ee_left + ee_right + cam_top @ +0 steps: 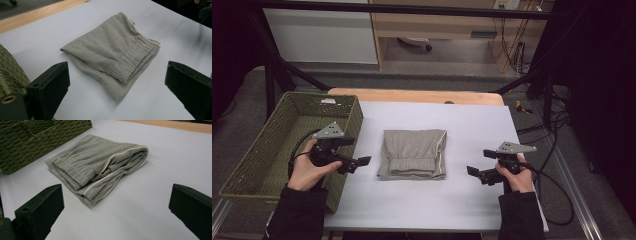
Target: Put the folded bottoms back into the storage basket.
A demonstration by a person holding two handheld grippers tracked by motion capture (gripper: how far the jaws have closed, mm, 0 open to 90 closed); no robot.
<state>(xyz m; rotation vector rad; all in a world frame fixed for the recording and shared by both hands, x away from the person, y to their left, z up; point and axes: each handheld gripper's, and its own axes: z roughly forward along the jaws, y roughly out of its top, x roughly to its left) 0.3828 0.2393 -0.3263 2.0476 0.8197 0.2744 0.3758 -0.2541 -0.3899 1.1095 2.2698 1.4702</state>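
Item: folded grey garment [413, 153], mid-table on white sheet [432, 200], between our grippers, touching neither. Left gripper [357, 162]: jaws spread, empty, just beside woven basket [257, 165]. Right gripper [476, 173]: jaws spread, empty. Risks we judge: pinching top layer only, so fold opens on lifting; uneven lift, so bundle sags; cuff snagging basket rim.

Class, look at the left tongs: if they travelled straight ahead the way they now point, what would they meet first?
Probably the folded grey sweatpants. The left tongs stand open, aimed across bare white table at the garment's near edge, by its gathered cuff; depth is hard to judge.
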